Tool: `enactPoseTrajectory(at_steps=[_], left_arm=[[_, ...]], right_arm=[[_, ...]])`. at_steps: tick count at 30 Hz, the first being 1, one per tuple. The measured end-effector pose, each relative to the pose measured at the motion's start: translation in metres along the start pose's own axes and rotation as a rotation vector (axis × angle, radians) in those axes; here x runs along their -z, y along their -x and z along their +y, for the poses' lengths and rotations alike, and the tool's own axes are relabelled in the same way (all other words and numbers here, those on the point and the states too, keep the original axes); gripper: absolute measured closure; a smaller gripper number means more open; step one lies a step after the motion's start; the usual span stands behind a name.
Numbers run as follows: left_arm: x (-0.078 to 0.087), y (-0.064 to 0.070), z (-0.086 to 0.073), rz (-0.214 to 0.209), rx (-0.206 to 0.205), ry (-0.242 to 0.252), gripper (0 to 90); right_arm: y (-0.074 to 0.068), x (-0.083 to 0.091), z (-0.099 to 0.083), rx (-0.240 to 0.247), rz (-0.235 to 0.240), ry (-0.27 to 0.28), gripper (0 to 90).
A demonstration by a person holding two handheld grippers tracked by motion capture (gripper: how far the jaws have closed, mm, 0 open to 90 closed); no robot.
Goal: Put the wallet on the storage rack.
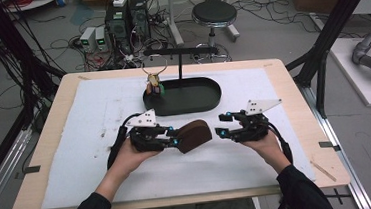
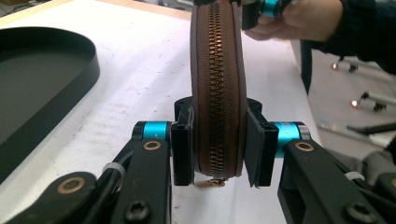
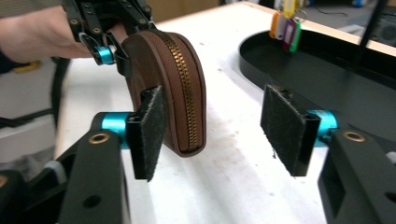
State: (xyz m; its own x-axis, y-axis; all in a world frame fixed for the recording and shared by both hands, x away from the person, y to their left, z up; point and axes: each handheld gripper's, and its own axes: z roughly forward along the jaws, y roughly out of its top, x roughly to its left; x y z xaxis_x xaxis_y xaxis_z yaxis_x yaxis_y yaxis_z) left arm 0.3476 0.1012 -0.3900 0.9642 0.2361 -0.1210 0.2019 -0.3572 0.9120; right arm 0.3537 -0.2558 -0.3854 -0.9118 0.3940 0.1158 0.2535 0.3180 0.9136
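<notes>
A brown zippered pouch is held just above the white mat, its brass zipper running along the edge that faces the left gripper view. My left gripper is shut on one end of the brown pouch, a pad pressing each flat side. My right gripper stands open just to the right of the pouch's free end. In the right gripper view the pouch sits near the left pad, apart from the right pad.
A black oval tray with an upright T-shaped stand sits behind the grippers; coloured key tags hang there on a ring. The white mat covers the wooden table. Computers, cables and a stool stand on the floor beyond.
</notes>
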Motion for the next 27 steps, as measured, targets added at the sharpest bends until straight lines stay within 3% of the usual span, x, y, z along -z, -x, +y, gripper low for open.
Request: enactPoseTrajectory(at_steps=[4, 11, 27], left_arm=[[0.004, 0.005, 0.007, -0.006, -0.023, -0.026, 67.5], [0.008, 0.008, 0.013, -0.032, -0.041, -0.064, 67.5], [-0.003, 0.016, 0.014, -0.078, -0.092, -0.12, 67.4]], right_arm=[[-0.002, -0.001, 0.002, -0.004, 0.057, -0.003, 36.5], [-0.009, -0.008, 0.007, 0.004, 0.145, -0.024, 36.0], [-0.021, -0.027, 0.007, 0.031, 0.231, -0.095, 44.1]])
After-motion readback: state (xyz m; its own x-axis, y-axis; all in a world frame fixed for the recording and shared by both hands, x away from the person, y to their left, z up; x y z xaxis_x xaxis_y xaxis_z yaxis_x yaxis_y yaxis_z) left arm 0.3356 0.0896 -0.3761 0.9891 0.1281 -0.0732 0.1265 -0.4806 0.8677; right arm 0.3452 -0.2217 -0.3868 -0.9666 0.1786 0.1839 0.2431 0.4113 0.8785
